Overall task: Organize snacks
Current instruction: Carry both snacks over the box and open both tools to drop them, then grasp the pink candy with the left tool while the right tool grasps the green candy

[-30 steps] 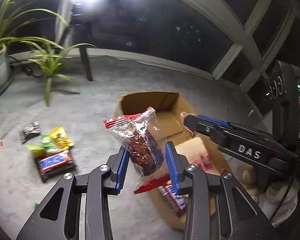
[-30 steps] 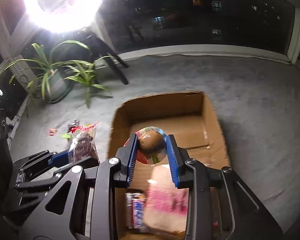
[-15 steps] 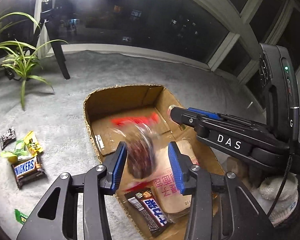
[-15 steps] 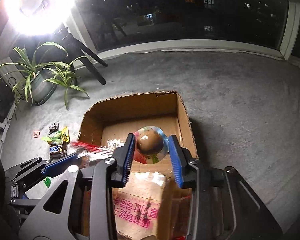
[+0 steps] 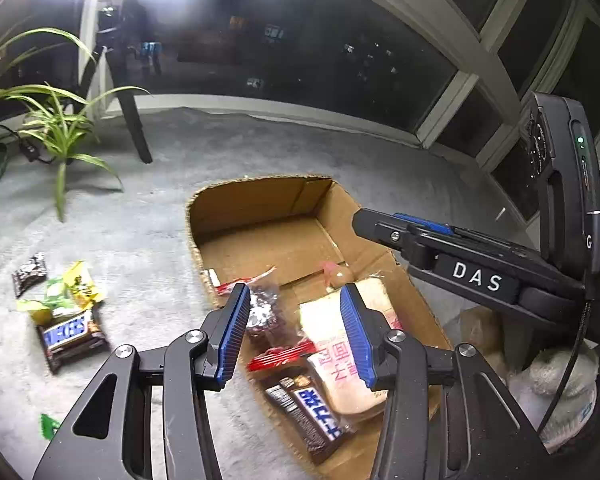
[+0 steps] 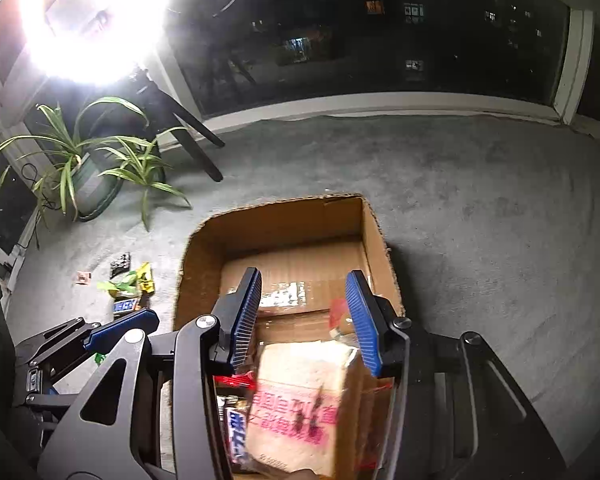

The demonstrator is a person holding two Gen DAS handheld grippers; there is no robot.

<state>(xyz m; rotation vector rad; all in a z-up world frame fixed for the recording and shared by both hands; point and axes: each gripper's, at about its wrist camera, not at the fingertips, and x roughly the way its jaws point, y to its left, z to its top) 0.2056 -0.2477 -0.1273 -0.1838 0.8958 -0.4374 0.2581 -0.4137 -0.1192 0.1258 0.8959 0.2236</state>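
Observation:
An open cardboard box (image 5: 260,208) (image 6: 284,220) sits on the grey carpet. Inside lie a clear red-edged bag of dark snack (image 5: 266,314), a bread pack with pink print (image 5: 340,356) (image 6: 300,404), a Snickers bar (image 5: 308,408) (image 6: 236,436) and a round snack, blurred (image 5: 336,274) (image 6: 338,316). My left gripper (image 5: 294,334) is open and empty above the box's near left side. My right gripper (image 6: 306,316) is open and empty above the box; its arm shows in the left wrist view (image 5: 460,268).
Loose snacks lie on the carpet left of the box: a Snickers bar (image 5: 70,336), yellow and green packets (image 5: 66,290), a dark packet (image 5: 30,272); they also show in the right wrist view (image 6: 130,284). A potted plant (image 6: 88,176) and a stand leg (image 5: 134,132) stand behind.
Both grippers opened over the box. The red-edged bag fell from the left gripper into the box, and the round snack fell from the right gripper into the box.

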